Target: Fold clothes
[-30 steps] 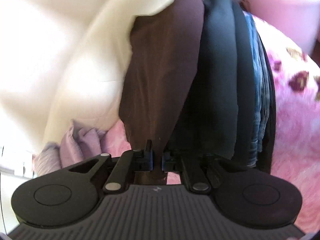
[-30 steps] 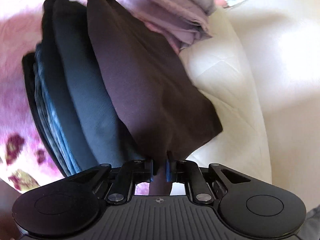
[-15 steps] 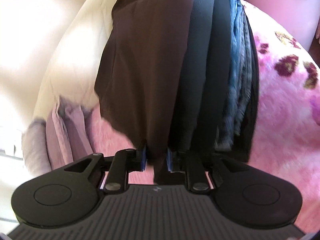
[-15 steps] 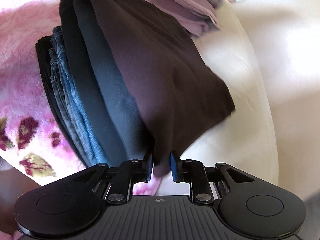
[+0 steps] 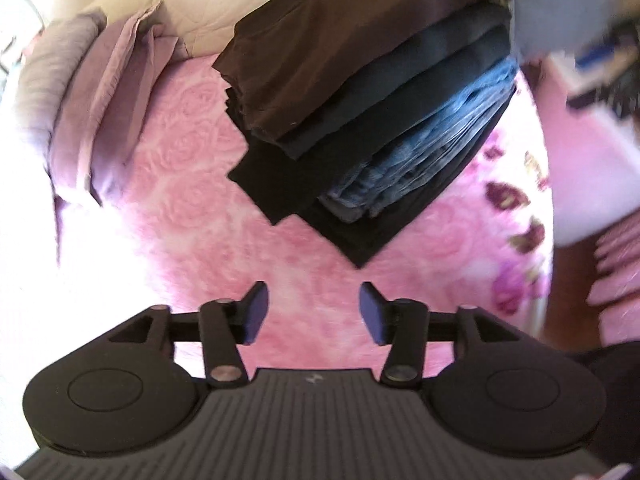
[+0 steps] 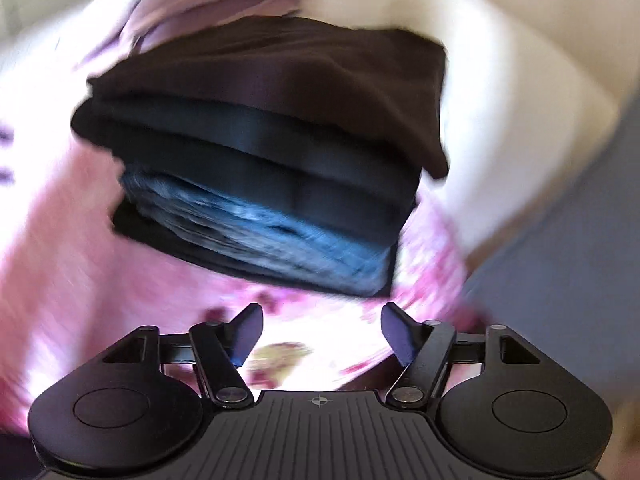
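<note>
**Handling the folded stack: grip points and fabric behaviour**

Position. The stack (image 5: 360, 120) lies on the pink blanket (image 5: 208, 208), ahead of both grippers and clear of them. Top layer: brown garment (image 5: 340, 48). Below it: two dark folded pieces, then jeans (image 5: 420, 160), then a black piece (image 5: 280, 184) at the base. A cream quilt (image 5: 208, 4) lies behind the stack; folded lilac cloth (image 5: 108, 92) lies well apart, to the left in the left wrist view.

Jaws. Left gripper (image 5: 312, 308): jaws parted and opening, nothing between them, only blanket visible in the gap. Right gripper (image 6: 322, 334): jaws wide and opening, likewise empty. Neither gripper touches the stack.

Handling, by judgement:
- All layers are soft and limp. None will hold its shape if lifted by one point.
- The brown garment looks thin and light. A corner grip will probably peel it off and undo the fold.
- The jeans are the thickest and likely the heaviest layer; they give the stack its bulk.
- The black base piece projects beyond the layers above, at the near corner.

Where to take hold. To move a single piece, pinch a folded edge at two spread points, one per gripper. To shift the whole stack, grip low at opposite sides, including the base piece. A grip on the upper layers alone may slide them off.

The right wrist view is blurred; fine edge detail there cannot be read.
</note>
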Demonstrator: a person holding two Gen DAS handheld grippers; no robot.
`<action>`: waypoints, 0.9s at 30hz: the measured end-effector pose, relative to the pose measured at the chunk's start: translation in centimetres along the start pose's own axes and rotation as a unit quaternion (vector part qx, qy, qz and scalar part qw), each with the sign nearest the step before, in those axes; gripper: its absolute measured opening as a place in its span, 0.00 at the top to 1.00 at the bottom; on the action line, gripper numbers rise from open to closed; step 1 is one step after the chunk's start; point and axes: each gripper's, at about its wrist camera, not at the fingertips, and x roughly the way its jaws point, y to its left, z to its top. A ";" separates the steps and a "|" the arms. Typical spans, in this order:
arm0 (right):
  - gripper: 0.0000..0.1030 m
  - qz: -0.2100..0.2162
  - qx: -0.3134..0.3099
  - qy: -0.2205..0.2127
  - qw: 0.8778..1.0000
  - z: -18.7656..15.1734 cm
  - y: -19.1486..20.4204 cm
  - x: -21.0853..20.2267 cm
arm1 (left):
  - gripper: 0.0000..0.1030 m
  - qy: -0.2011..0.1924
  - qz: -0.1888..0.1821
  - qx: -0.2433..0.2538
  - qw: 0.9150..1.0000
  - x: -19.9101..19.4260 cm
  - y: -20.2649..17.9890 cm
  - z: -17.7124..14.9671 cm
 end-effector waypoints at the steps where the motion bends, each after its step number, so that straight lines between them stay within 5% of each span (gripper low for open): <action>1: 0.31 0.008 0.027 0.003 1.000 -0.2 0.2 -0.2 | 0.47 -0.005 -0.010 -0.009 1.000 -0.3 -0.1 0.0; 17: 0.26 -0.075 0.140 -0.071 0.985 -6.3 10.5 -10.0 | 0.37 -0.139 -0.064 -0.027 0.988 -6.9 -2.1 -3.3; 21: 0.25 -0.087 0.168 -0.099 0.977 -7.4 12.9 -13.0 | 0.24 -0.166 -0.076 -0.061 0.981 -9.4 -2.5 -5.1; 27: 0.24 -0.102 0.167 -0.119 0.973 -8.3 16.3 -16.3 | 0.23 -0.180 -0.084 -0.104 0.974 -12.8 -2.6 -7.3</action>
